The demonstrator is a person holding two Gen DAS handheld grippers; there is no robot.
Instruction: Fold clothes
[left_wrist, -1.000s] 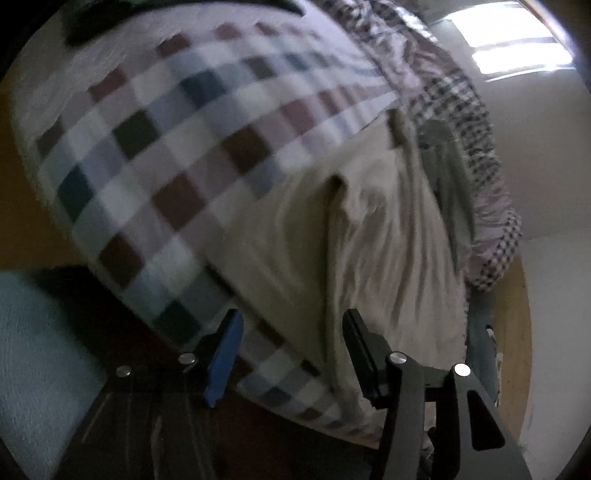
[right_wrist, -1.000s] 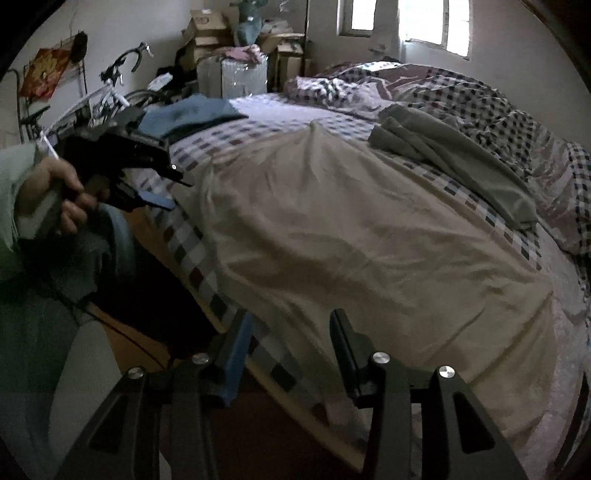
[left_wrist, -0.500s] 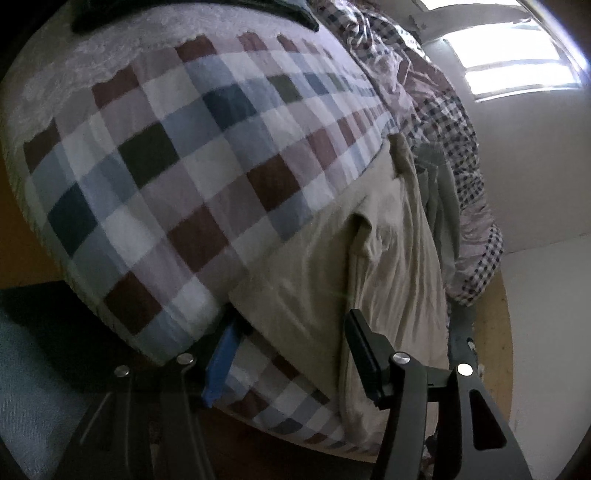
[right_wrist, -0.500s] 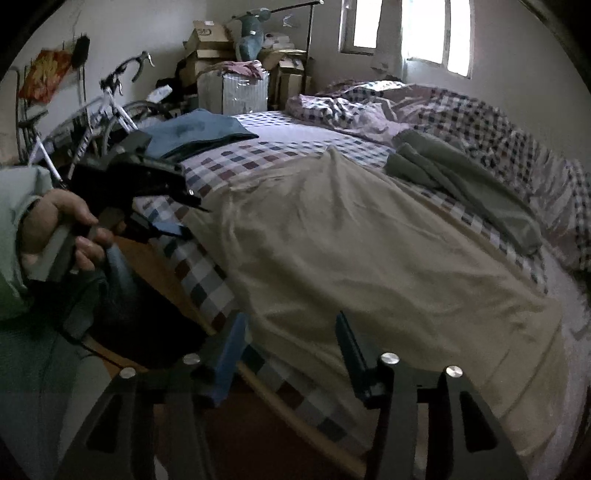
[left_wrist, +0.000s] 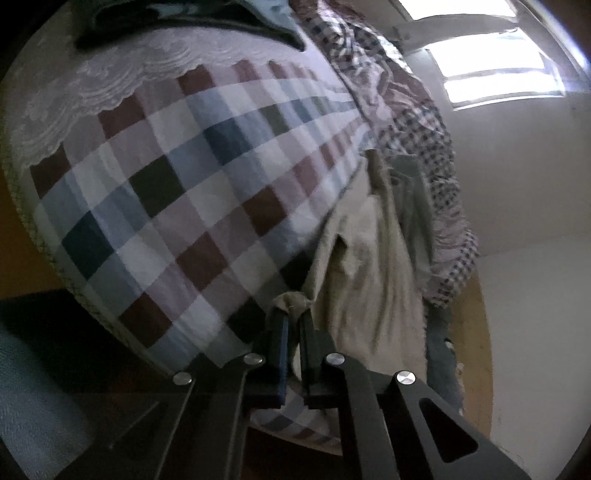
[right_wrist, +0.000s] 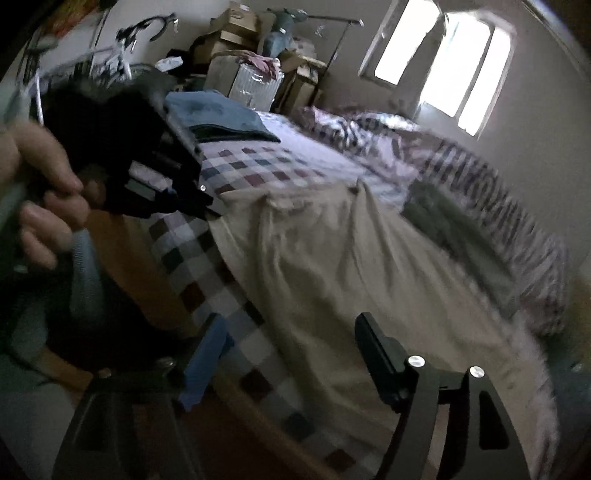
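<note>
Lengthwise down bed, beige garment

Can't see the beige garment corner inside my left gripper; fingers cover it. Right view is motion-blurred; green clothing detail unreadable.

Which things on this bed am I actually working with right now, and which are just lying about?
In the job:
- beige garment, spread on the checked bedspread
- left gripper, shut on the beige garment's corner
- right gripper, open near the bed edge

Lying about:
- grey-green garment, beside the beige one
- folded blue pile
- plaid duvet
- bicycle, boxes
</note>
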